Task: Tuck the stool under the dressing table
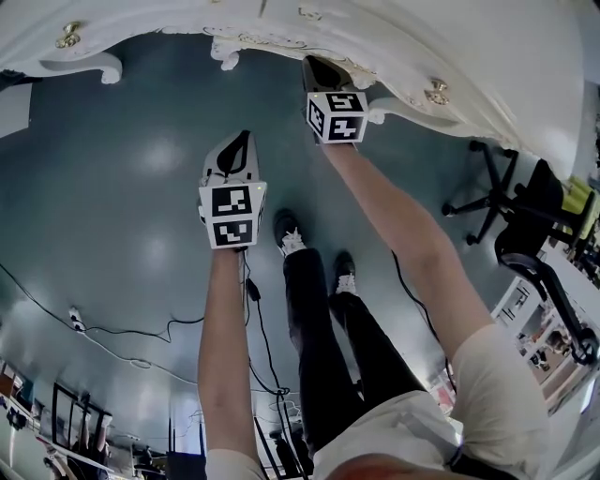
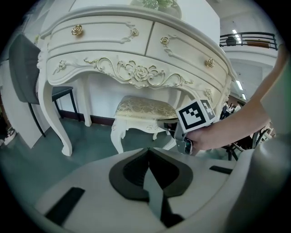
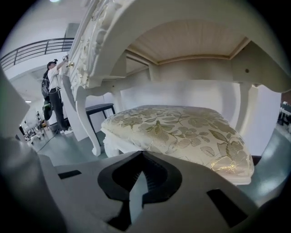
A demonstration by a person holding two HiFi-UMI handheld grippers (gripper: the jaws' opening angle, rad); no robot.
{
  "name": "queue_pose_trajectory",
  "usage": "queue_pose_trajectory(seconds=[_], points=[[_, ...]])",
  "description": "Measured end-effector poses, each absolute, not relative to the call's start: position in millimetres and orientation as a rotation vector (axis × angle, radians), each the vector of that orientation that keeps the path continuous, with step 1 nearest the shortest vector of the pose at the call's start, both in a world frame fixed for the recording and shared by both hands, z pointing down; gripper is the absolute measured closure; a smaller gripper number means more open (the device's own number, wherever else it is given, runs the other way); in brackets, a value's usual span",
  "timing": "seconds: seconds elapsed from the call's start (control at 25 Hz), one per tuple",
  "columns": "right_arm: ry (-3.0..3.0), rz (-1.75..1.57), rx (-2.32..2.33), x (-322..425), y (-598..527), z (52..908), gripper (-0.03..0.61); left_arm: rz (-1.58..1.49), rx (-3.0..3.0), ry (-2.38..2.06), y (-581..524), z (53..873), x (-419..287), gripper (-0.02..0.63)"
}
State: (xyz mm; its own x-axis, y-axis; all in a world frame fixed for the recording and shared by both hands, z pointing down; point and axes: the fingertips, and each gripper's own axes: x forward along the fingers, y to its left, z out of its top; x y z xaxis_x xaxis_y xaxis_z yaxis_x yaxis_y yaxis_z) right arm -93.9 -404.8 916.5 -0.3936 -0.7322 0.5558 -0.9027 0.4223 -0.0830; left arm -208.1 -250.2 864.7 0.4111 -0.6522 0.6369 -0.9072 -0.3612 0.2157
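Observation:
The white dressing table (image 1: 281,28) with gold knobs spans the top of the head view and hides the stool there. In the left gripper view the stool (image 2: 144,109), white with a floral cream cushion, stands under the table (image 2: 132,50) between its legs. My right gripper (image 1: 319,67) is shut and empty, its tip at the table's front edge. In its own view my right gripper (image 3: 143,154) sits right at the near edge of the cushion (image 3: 182,129); contact cannot be told. My left gripper (image 1: 242,142) hangs back over the floor, shut and empty, and shows as (image 2: 148,152) in its own view.
A black office chair (image 1: 506,202) stands to the right of the table. Cables (image 1: 141,333) trail over the teal floor behind me. My shoes (image 1: 289,234) are just short of the table. A black side table (image 2: 61,93) stands left of the dressing table's leg. A person (image 3: 54,88) stands far left.

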Motion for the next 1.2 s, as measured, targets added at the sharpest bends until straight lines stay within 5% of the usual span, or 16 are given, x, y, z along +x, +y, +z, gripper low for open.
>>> queue_pose_trajectory(seconds=[0.6, 1.2], points=[[-2.280, 0.475, 1.234, -99.9, -383.1, 877.1, 0.535, 0.579, 2.145, -1.342, -263.8, 814.2, -201.2, 0.598], [-2.324, 0.634, 1.211, -40.8, -272.7, 670.7, 0.534, 0.576, 2.158, -1.393, -228.7, 638.1, -164.4, 0.598]])
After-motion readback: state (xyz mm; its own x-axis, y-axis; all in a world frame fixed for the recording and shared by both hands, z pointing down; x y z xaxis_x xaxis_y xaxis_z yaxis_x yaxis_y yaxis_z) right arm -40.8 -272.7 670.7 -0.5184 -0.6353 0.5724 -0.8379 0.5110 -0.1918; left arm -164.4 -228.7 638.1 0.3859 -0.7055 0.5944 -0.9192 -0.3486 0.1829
